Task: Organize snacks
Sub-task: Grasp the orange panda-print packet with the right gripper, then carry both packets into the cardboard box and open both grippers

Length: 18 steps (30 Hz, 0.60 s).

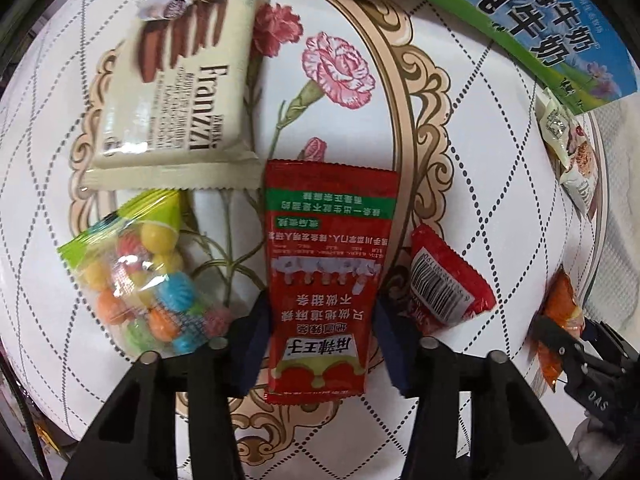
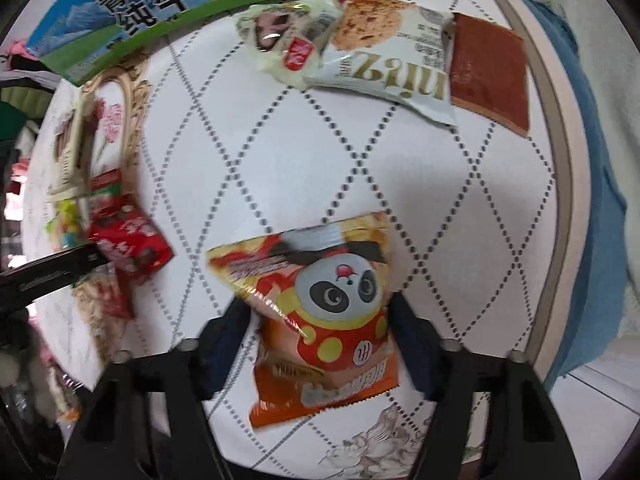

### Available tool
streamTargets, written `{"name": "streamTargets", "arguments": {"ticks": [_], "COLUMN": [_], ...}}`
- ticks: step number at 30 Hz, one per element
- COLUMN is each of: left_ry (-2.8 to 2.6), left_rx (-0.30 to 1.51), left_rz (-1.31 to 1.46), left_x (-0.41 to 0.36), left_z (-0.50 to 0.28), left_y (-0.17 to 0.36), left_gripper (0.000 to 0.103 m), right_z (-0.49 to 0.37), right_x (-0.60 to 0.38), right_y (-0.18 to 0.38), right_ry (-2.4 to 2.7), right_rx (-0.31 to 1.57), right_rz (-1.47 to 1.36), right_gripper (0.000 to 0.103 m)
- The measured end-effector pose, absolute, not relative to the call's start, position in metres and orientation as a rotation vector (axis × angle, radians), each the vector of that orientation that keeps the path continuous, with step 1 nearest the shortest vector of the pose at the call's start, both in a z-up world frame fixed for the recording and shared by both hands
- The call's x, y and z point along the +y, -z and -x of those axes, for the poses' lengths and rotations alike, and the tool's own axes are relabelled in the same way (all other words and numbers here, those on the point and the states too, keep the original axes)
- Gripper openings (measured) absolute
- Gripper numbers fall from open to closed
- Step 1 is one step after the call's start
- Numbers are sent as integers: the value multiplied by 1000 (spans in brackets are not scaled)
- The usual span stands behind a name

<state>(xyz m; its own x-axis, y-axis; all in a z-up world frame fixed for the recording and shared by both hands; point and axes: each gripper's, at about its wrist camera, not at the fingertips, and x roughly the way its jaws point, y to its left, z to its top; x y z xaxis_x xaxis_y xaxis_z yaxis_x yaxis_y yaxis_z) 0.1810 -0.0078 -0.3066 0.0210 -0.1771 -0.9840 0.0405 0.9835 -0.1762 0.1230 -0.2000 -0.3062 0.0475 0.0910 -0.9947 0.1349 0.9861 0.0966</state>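
Observation:
In the left wrist view my left gripper (image 1: 318, 332) is shut on a long red spicy-strip packet (image 1: 324, 264), held over the round table. A cream Franzzi biscuit pack (image 1: 180, 80), a bag of coloured candies (image 1: 148, 280) and a small red packet (image 1: 448, 280) lie on the table around it. In the right wrist view my right gripper (image 2: 320, 344) is shut on an orange panda snack bag (image 2: 324, 312). The right gripper also shows at the left view's right edge (image 1: 568, 340).
A blue-green milk carton box (image 2: 160, 4) stands at the table's far side. Beside it lie a white cookie pack (image 2: 396, 52), a small white sweet pack (image 2: 280, 40) and a brown-red flat packet (image 2: 488, 72). The table rim (image 2: 560, 160) curves at right.

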Motion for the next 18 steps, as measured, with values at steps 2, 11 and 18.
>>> {"name": "streamTargets", "arguments": {"ticks": [2, 11, 18], "left_ry": [168, 187, 266], "left_rx": [1537, 1494, 1403], "left_rz": [116, 146, 215], "left_x": [-4, 8, 23], "left_z": [-181, -154, -138], "left_y": [294, 245, 152], "left_gripper": [44, 42, 42], "right_z": [-120, -107, -117], "right_x": [-201, -196, -192], "right_y": [303, 271, 225], "right_ry": [35, -18, -89], "right_rx": [1509, 1443, 1357], "right_rz": [-192, -229, -284], "right_gripper": [64, 56, 56]}}
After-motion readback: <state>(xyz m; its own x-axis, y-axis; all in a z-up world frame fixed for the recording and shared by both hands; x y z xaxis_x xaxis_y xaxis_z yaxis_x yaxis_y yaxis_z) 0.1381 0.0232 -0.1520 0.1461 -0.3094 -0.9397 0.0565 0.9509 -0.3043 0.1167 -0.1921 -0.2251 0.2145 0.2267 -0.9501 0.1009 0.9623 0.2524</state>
